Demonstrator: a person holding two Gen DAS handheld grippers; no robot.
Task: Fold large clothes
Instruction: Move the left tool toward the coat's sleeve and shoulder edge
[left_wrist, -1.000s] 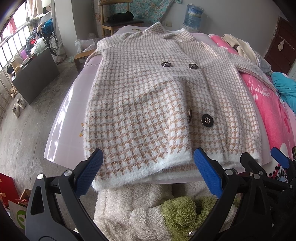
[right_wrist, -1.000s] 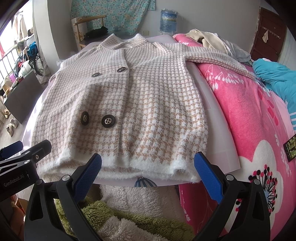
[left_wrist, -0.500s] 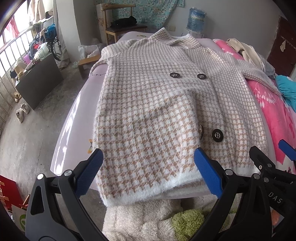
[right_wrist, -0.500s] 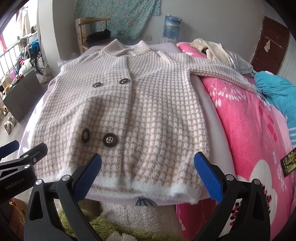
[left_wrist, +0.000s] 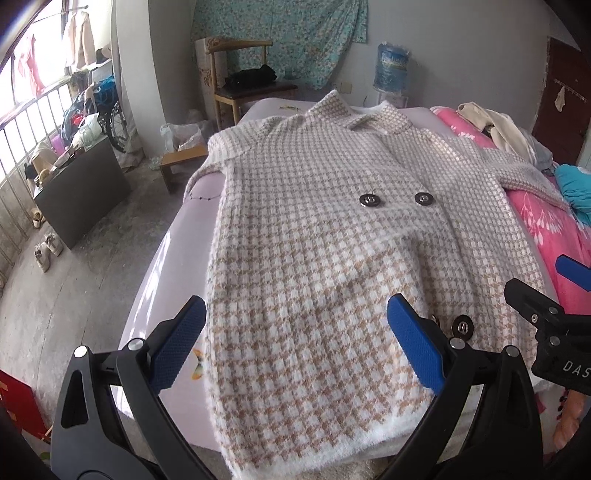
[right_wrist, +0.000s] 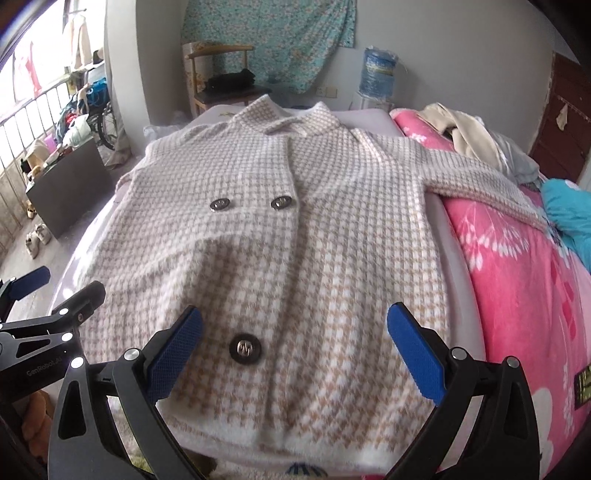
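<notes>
Houndstooth coat (left_wrist: 332, 266) lies flat, front up, on the bed (left_wrist: 166, 266), collar toward 12 o'clock, white hem at 6. Left claw (left_wrist: 295, 343) and right claw (right_wrist: 295, 347) hover over the hem end, both spread wide, gripping nothing. Pink blanket (right_wrist: 517, 295) at 3 o'clock.

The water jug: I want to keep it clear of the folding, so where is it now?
In both wrist views the water jug stands against the back wall beyond the coat's collar, right of the wooden chair.
</notes>
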